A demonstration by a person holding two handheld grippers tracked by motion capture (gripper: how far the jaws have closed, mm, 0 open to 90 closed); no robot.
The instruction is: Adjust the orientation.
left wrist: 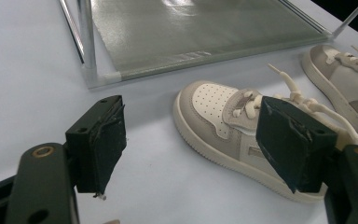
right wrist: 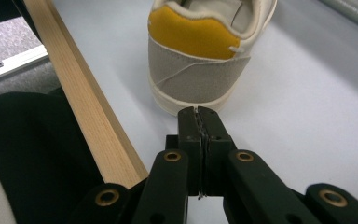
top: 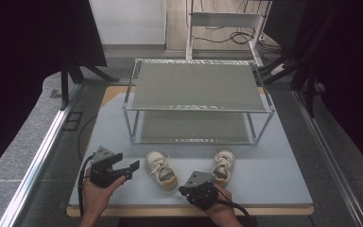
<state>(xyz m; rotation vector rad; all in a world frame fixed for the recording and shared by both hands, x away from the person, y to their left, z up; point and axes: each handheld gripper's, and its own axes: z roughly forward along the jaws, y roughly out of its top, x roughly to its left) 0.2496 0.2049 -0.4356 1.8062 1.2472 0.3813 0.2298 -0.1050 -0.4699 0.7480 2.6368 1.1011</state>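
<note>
High view shows a pale grey tabletop [top: 283,175] with a wooden strip along its near edge, and on its far half stands a two-tier metal rack [top: 197,100] with grey mesh shelves, its long side parallel to the near edge. Both shelves are bare. Between the rack and the near edge lie two small cream and grey lace-up shoes, well apart from each other. The left shoe [top: 161,170] sits near the middle of the tabletop's near half, toe toward the rack and slightly toward the left edge, heel with a yellow lining toward the near edge. The right shoe [top: 223,166] lies farther toward the right edge, toe pointing at the rack.

Left gripper view has the left shoe [left wrist: 242,135] resting flat on its sole beside the rack's near left corner post [left wrist: 87,42], with the right shoe [left wrist: 349,79] beyond it. The left gripper [top: 123,168], held in a hand [top: 97,191] near the near left corner, has its jaws spread wide apart with nothing between them, just beside the left shoe's side and not touching it.

Right gripper view shows the right gripper [right wrist: 198,114] with jaws pressed together, empty, tips just short of the right shoe's heel [right wrist: 198,60]; the hand [top: 222,208] holding it comes over the near edge
</note>
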